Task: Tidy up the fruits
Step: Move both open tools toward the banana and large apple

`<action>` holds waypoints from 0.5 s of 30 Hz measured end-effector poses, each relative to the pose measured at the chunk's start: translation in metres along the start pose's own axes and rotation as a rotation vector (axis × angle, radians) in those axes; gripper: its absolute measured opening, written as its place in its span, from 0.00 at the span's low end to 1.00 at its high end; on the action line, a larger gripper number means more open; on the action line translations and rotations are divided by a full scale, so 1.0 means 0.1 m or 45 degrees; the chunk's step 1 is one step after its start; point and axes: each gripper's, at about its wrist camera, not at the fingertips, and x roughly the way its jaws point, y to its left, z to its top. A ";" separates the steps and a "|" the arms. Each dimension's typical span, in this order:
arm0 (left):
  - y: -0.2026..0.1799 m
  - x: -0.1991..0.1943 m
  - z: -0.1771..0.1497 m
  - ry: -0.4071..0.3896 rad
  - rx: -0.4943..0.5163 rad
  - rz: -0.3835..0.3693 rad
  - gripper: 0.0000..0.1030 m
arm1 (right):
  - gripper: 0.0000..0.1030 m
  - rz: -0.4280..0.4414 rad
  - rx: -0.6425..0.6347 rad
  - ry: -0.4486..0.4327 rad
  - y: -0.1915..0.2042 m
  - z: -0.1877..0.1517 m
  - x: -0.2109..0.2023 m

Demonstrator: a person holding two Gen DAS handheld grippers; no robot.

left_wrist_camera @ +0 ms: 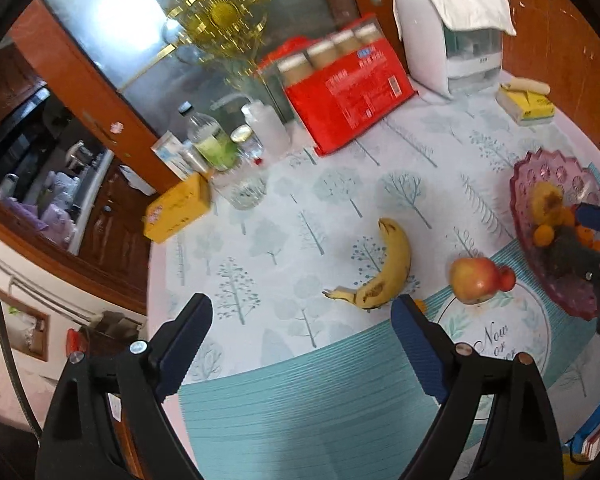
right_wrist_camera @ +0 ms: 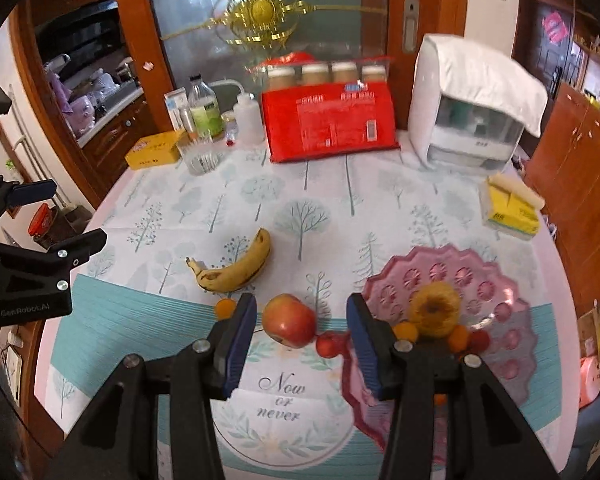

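A banana (right_wrist_camera: 236, 266) lies on the tablecloth; it also shows in the left wrist view (left_wrist_camera: 384, 268). A red-yellow apple (right_wrist_camera: 289, 320) sits near it, with a small red fruit (right_wrist_camera: 327, 345) beside it and a small orange (right_wrist_camera: 225, 307) by the banana. A pink glass fruit dish (right_wrist_camera: 500, 280) holds a yellow fruit (right_wrist_camera: 434, 314) and small oranges. My right gripper (right_wrist_camera: 302, 340) is open, its fingers on either side of the apple, just short of it. My left gripper (left_wrist_camera: 302, 332) is open and empty, in front of the banana. The apple (left_wrist_camera: 471, 280) and dish (left_wrist_camera: 540, 184) show in the left wrist view.
At the table's back stand a red box (right_wrist_camera: 328, 124), jars, a white appliance (right_wrist_camera: 468, 108) under a cloth, bottles (right_wrist_camera: 204, 110), a glass (right_wrist_camera: 200, 158) and a yellow box (right_wrist_camera: 152, 152). A yellow tissue pack (right_wrist_camera: 510, 210) lies at right. The table edge runs along the left.
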 end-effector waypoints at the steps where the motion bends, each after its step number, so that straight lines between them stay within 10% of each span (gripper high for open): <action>1: 0.00 0.12 0.02 0.015 0.009 -0.019 0.88 | 0.46 -0.003 0.011 0.021 0.02 0.00 0.10; 15: -0.32 1.67 0.15 0.154 -0.054 -0.394 0.88 | 0.46 0.022 0.349 0.127 0.02 -0.32 1.02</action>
